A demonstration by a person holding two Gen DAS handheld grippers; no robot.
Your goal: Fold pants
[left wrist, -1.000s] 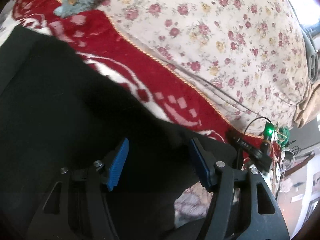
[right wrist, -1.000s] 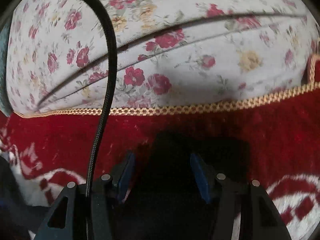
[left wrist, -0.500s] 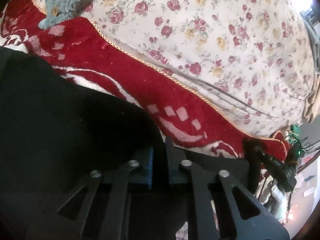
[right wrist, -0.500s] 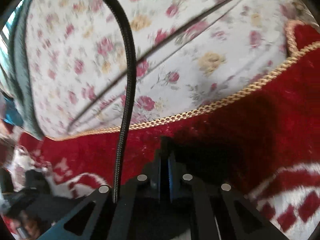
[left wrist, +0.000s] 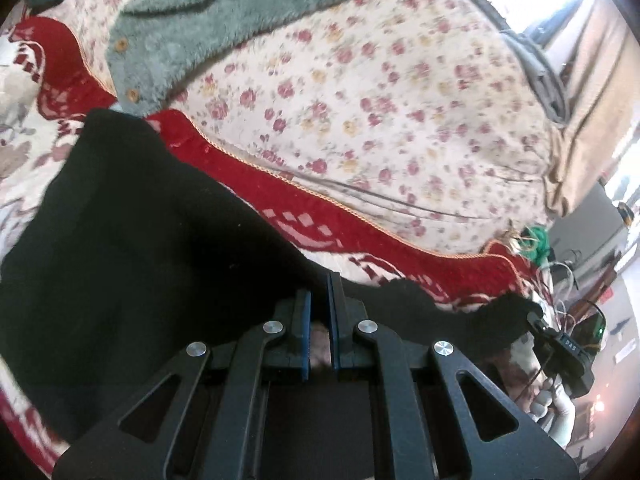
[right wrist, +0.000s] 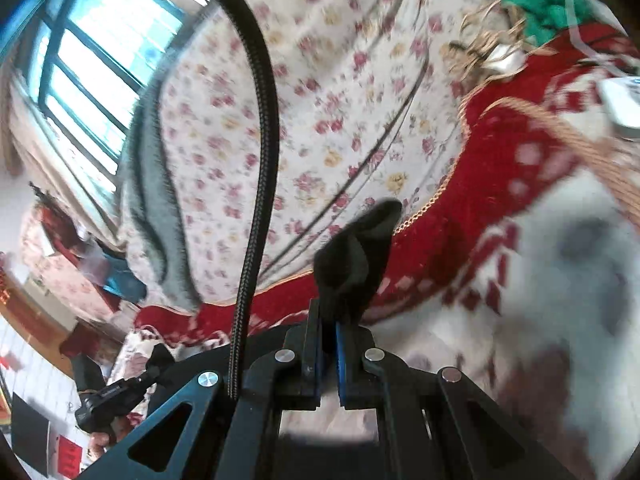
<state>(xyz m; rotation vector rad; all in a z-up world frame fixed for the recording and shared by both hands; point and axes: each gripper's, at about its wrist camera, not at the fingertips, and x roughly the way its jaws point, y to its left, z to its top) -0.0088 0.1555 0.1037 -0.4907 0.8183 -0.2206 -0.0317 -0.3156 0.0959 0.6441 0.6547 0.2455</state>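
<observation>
Left gripper point(left wrist: 320, 300) clamped on black pants point(left wrist: 132, 248), cloth spreading leftward over the red blanket point(left wrist: 312, 216). Right gripper point(right wrist: 327, 328) pinches a bunched pants corner sticking up ahead.

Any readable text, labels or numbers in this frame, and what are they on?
"DAS": white letters on the other hand-held gripper, at the right edge of the left wrist view.
A white marking on a black device in the right wrist view: too blurred to read.
Nothing else legible.
</observation>
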